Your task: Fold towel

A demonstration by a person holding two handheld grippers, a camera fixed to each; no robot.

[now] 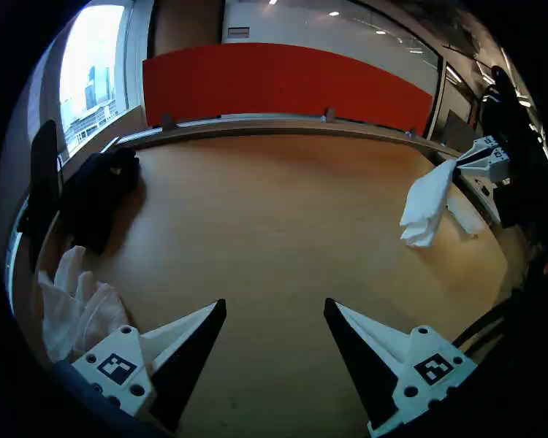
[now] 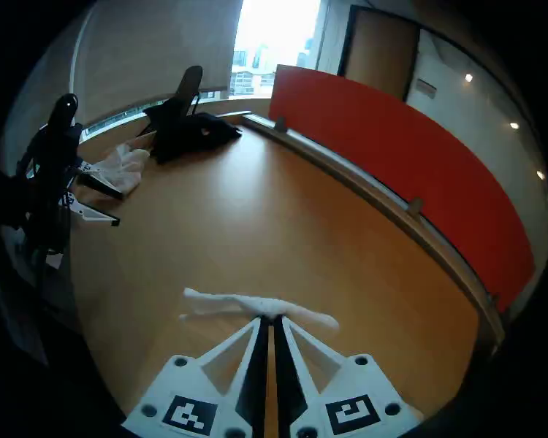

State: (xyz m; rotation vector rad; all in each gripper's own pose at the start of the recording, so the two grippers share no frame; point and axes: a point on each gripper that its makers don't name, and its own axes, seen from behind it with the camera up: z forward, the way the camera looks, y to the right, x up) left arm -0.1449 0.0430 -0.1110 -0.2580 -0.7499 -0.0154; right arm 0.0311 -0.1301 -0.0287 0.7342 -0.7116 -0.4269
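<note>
1. Left gripper view: one heap of white cloths (image 1: 77,306) near left, one black bag (image 1: 99,190) beyond, left gripper (image 1: 274,301) spread wide.
2. Far right, one towel (image 1: 426,204) hangs from the right gripper (image 1: 486,157).
3. Right gripper view: fingers (image 2: 253,358) pinched tight on that towel.

Two claws (image 1: 274,305) (image 2: 272,320), one towel (image 2: 259,304), one cloth heap (image 1: 77,306), one black bundle (image 1: 99,191), one divider (image 1: 274,80).

wide-spread left gripper (image 1: 274,302) above table (image 1: 274,204), towel (image 1: 424,208) far right

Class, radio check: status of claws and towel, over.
Left claw open, empty. Right claw shut on towel, dangling. Black bundle far side, not blocking.
</note>
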